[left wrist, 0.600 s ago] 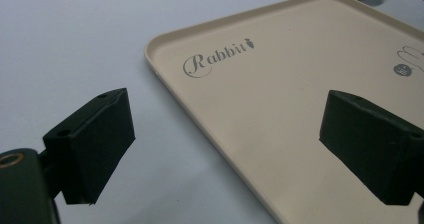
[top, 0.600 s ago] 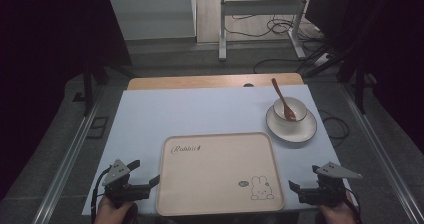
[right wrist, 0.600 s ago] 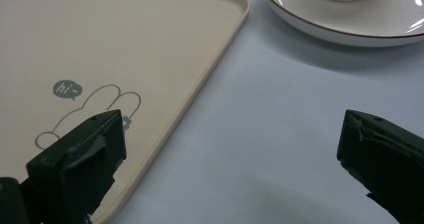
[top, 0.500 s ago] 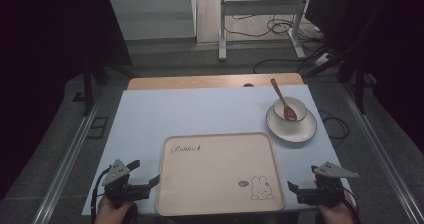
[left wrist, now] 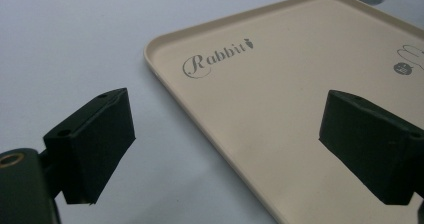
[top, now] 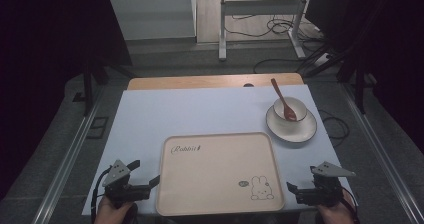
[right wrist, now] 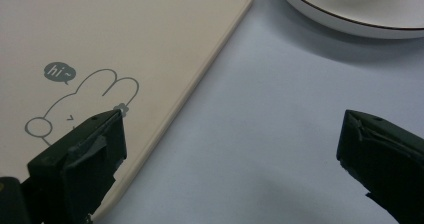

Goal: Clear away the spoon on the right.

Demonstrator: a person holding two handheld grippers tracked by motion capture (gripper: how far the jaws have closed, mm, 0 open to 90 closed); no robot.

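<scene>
A cream tray (top: 220, 174) with "Rabbit" lettering and a bunny drawing lies flat at the table's near middle, with nothing on it. My left gripper (top: 145, 172) stands open astride the tray's left edge; in the left gripper view (left wrist: 225, 149) one jaw is over the table and the other over the tray (left wrist: 280, 84). My right gripper (top: 303, 179) is open astride the right edge (right wrist: 230, 164), with its left jaw over the bunny corner of the tray (right wrist: 125, 34). Neither holds anything.
A white plate (top: 280, 131) at the far right of the table carries a white bowl (top: 299, 106) with a brown spoon (top: 280, 95) leaning in it. The plate's rim (right wrist: 350, 21) lies just ahead of my right gripper. The pale blue table (top: 200, 114) ends in a wooden strip at the back.
</scene>
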